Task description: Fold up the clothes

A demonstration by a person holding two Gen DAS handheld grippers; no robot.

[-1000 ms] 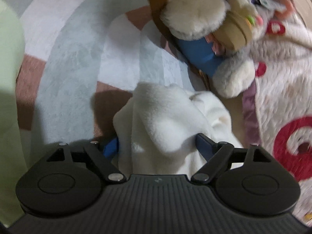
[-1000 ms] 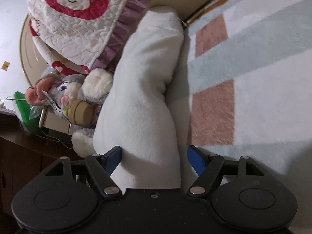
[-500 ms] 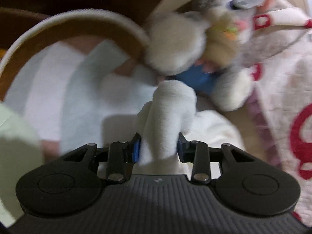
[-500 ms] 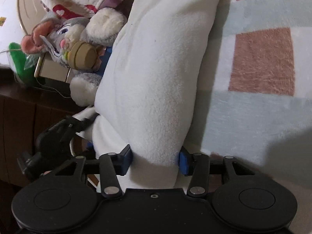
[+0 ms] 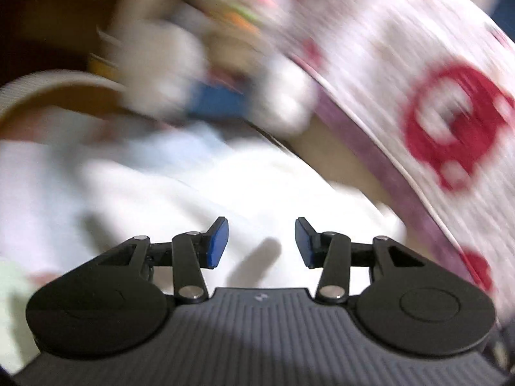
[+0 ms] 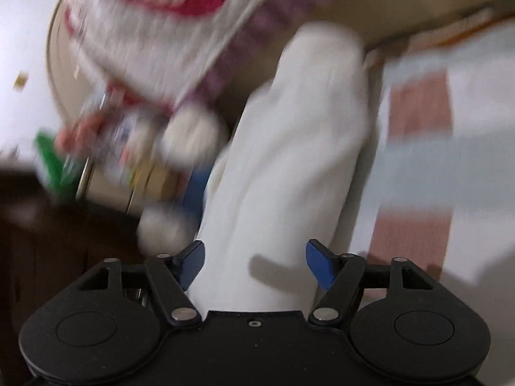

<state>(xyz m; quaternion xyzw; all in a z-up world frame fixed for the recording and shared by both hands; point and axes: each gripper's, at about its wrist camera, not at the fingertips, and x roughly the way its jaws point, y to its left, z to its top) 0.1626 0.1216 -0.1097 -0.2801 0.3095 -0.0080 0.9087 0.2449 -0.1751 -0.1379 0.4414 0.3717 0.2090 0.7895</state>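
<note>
The white fleece garment [image 6: 289,173] is lying as a long bundle on the striped rug [image 6: 450,173], running toward twelve o'clock. The right gripper [image 6: 254,265] is opening wide around its near end without pinching; the left gripper [image 5: 261,243] is opening too, gripping nothing above the fleece. Folding looks partly done, with flattening left.

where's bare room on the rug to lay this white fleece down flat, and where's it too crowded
The free room is the striped rug on the right of the white fleece in the right wrist view: bare pale and pink bands out to the picture's edge. Left of the fleece it is crowded: the plush bunny sits close against it, with the quilted red-print blanket beyond.
</note>
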